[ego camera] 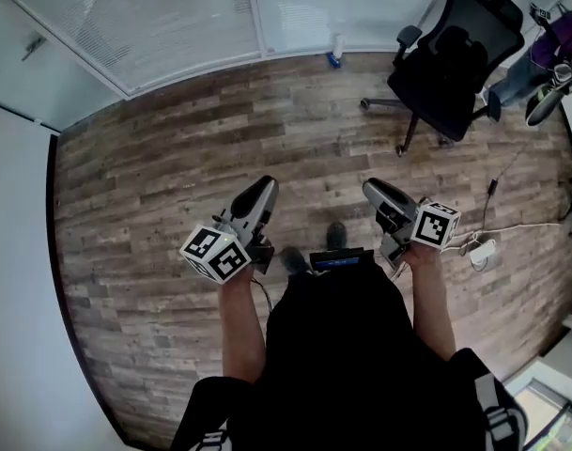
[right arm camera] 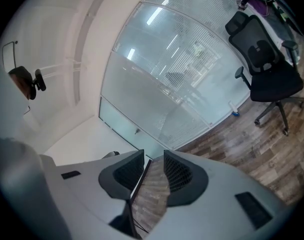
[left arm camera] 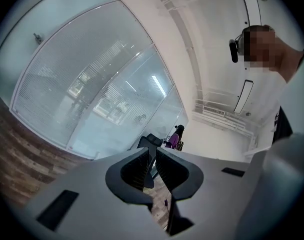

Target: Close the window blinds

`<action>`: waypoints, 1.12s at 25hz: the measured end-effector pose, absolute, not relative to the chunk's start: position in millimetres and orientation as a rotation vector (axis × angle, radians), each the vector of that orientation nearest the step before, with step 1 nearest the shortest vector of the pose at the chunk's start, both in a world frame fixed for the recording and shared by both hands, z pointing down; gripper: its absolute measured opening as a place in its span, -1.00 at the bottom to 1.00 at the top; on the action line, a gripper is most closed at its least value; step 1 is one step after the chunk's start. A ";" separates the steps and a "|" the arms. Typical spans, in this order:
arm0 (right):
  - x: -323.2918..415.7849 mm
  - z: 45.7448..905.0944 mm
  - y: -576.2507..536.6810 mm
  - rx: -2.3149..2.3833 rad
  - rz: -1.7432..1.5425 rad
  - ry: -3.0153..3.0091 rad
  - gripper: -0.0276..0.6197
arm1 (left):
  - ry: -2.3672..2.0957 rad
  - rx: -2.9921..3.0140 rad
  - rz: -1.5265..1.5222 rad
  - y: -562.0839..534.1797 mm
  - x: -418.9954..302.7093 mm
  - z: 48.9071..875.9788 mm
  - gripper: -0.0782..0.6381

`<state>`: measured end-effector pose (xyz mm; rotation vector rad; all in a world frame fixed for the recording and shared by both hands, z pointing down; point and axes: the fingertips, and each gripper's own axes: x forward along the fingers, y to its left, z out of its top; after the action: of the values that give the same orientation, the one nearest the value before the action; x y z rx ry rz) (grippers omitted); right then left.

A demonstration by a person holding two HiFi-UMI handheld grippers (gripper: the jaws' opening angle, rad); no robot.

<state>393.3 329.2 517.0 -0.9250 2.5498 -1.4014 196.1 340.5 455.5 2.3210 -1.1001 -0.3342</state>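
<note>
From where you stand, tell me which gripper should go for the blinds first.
Left, probably. In the head view the blinds lie ahead and to the left, on the side of the left gripper. The right gripper sits nearer the black chair. Both are empty, jaws slightly apart.

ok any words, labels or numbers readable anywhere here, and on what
No text can be read in any view.
left marker cube: black-and-white square patterns only, no letters.
right marker cube: the same, patterns only.
small screen at the person's waist: blue glow, too small to read.
</note>
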 end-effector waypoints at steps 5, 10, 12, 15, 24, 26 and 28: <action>403.8 515.9 346.7 -0.960 -1.393 2.564 -0.52 | -1.084 2.319 -0.381 344.3 202.3 453.0 -0.63; 392.9 508.8 333.1 -0.912 -1.373 2.588 -0.52 | -1.133 2.324 -0.391 339.2 191.2 442.7 -0.63; 390.0 507.9 332.3 -0.892 -1.375 2.592 -0.52 | -1.154 2.322 -0.384 340.8 188.3 439.7 -0.63; 390.9 508.2 331.1 -0.876 -1.370 2.597 -0.52 | -1.162 2.334 -0.377 341.2 192.3 435.7 -0.64; 412.9 524.9 324.4 -0.860 -1.374 2.557 -0.54 | -1.105 2.398 -0.304 329.0 231.5 434.7 -0.63; 419.2 527.3 321.5 -0.867 -1.383 2.539 -0.55 | -1.085 2.414 -0.288 326.5 241.9 434.4 -0.63; 424.2 528.6 318.4 -0.879 -1.380 2.535 -0.55 | -1.067 2.430 -0.272 325.1 249.4 435.0 -0.63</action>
<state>424.2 318.4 528.6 -0.8795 2.5350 -1.3803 249.4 325.1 435.0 2.4296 -1.0669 -0.2716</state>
